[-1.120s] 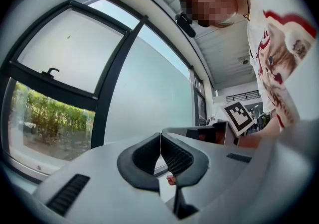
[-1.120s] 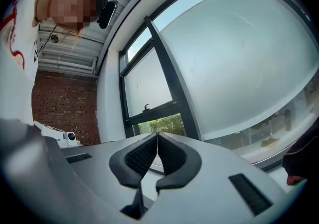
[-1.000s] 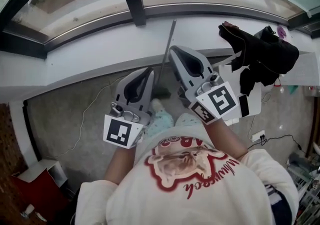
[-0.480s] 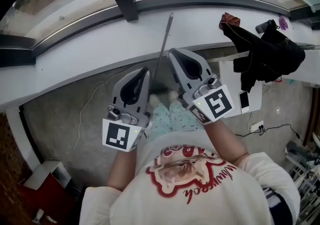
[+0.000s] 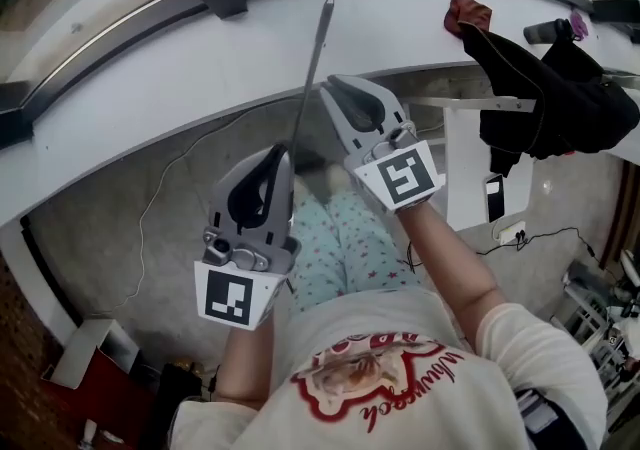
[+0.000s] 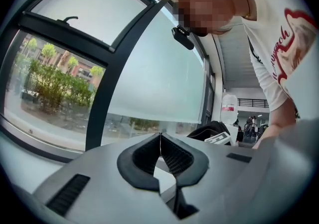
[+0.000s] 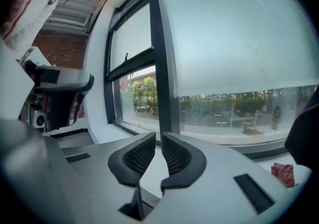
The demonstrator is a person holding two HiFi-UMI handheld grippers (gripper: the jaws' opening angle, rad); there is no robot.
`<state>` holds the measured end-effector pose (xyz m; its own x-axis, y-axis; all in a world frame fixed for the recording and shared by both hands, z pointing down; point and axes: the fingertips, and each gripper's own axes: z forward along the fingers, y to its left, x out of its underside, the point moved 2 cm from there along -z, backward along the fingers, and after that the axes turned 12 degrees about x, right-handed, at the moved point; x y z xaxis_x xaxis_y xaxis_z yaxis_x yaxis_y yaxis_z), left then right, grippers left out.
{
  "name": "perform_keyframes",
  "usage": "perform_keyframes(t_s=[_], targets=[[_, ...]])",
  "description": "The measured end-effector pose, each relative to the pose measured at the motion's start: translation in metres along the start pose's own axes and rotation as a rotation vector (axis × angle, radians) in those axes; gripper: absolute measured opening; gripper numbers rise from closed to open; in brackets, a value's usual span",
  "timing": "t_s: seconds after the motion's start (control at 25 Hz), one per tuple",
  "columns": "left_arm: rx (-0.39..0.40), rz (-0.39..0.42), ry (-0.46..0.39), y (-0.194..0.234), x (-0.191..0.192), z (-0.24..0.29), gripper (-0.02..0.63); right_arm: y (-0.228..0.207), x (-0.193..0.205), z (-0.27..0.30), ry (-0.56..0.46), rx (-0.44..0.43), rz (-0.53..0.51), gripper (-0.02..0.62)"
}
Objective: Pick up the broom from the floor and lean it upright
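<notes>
In the head view the broom (image 5: 312, 73) is seen standing nearly upright. Its thin grey handle rises from the floor (image 5: 150, 208) and its top is laid against the white window ledge (image 5: 180, 63). Its lower end is hidden behind the tools and the person's legs, so the footing of the head cannot be checked.

The left tongs (image 5: 282, 150) are shown closed tip to tip in the left gripper view, with only window and ledge beyond them and nothing between the pads. The right tongs (image 5: 333, 90) are likewise closed and empty in the right gripper view. In the head view both are placed just beside the handle, one on either side. No grip on the handle is seen, and whether either one brushes it cannot be told.

The task is therefore judged to be all but finished: the broom is lifted off the floor, stood up and released against the ledge. What is left seems to be only drawing both tools clear without knocking the handle. A smooth ledge might let the top slide sideways.
</notes>
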<state>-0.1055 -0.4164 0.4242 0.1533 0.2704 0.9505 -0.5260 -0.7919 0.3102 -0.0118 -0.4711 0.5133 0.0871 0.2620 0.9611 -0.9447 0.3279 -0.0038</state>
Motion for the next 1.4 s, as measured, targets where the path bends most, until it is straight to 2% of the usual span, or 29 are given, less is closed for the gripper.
perform_keyframes(t_s=[0.04, 0.08, 0.12, 0.4, 0.52, 0.64, 0.84, 1.04, 1.08, 1.12, 1.24, 1.4], targets=[[-0.001, -0.008, 0.006, 0.002, 0.009, 0.003, 0.021, -0.005, 0.016, 0.009, 0.030, -0.002, 0.003, 0.051], [-0.004, -0.017, 0.011, 0.003, 0.018, 0.004, 0.021, -0.009, 0.032, 0.017, 0.061, 0.000, 0.009, 0.125], [-0.009, -0.028, 0.018, 0.003, 0.027, 0.005, 0.021, -0.014, 0.047, 0.024, 0.090, 0.006, 0.017, 0.170], [-0.033, -0.089, 0.064, 0.009, 0.077, 0.006, 0.021, -0.036, 0.119, 0.072, 0.180, 0.016, 0.057, 0.189], [-0.032, -0.091, 0.072, 0.014, 0.088, 0.009, 0.021, -0.041, 0.146, 0.087, 0.223, 0.018, 0.062, 0.206], [-0.033, -0.090, 0.068, 0.021, 0.092, 0.013, 0.021, -0.045, 0.171, 0.101, 0.273, 0.020, 0.110, 0.223], [-0.039, -0.102, 0.064, 0.025, 0.095, 0.016, 0.021, -0.050, 0.205, 0.123, 0.348, 0.030, 0.182, 0.225], [-0.009, -0.108, 0.069, 0.018, 0.100, 0.015, 0.021, -0.051, 0.222, 0.141, 0.400, 0.004, 0.150, 0.222], [-0.006, -0.110, 0.071, 0.017, 0.101, 0.015, 0.021, -0.051, 0.223, 0.143, 0.406, 0.001, 0.149, 0.166], [-0.005, -0.112, 0.074, 0.015, 0.101, 0.014, 0.021, -0.051, 0.223, 0.144, 0.411, 0.001, 0.153, 0.142], [-0.005, -0.112, 0.078, 0.013, 0.100, 0.013, 0.021, -0.048, 0.220, 0.140, 0.404, -0.004, 0.162, 0.137], [-0.003, -0.100, 0.070, 0.012, 0.092, 0.014, 0.021, -0.036, 0.205, 0.122, 0.346, -0.032, 0.198, 0.123]])
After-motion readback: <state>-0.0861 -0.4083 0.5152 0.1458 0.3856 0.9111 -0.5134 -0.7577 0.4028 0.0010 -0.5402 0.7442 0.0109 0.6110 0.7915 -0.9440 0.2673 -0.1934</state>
